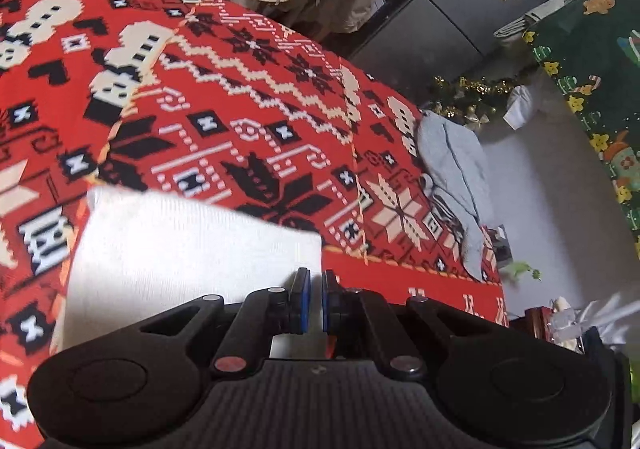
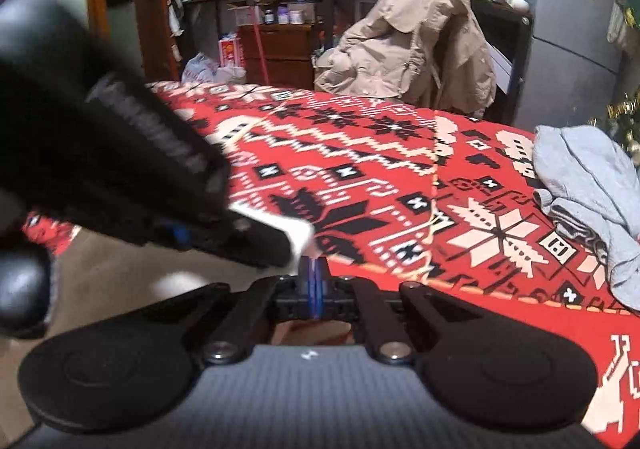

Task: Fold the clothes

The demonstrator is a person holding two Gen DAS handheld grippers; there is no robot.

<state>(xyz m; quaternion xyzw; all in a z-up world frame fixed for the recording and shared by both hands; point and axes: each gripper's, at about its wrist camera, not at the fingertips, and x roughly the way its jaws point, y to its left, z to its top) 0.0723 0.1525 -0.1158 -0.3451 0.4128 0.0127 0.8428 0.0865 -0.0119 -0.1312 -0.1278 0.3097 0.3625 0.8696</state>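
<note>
Left gripper (image 1: pixel 316 289) and right gripper (image 2: pixel 314 269) both clamped on white garment (image 1: pixel 180 245), jaws closed on its edge. Held taut above red patterned counter (image 1: pixel 280 109), probably for folding. Grey garment (image 2: pixel 588 185) waiting nearby.

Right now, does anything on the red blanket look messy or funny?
Yes. A grey garment lies crumpled in a heap near the edge of the red patterned blanket, not folded, with part drooping over the side. The white cloth held by both grippers looks flat and tidy.
</note>
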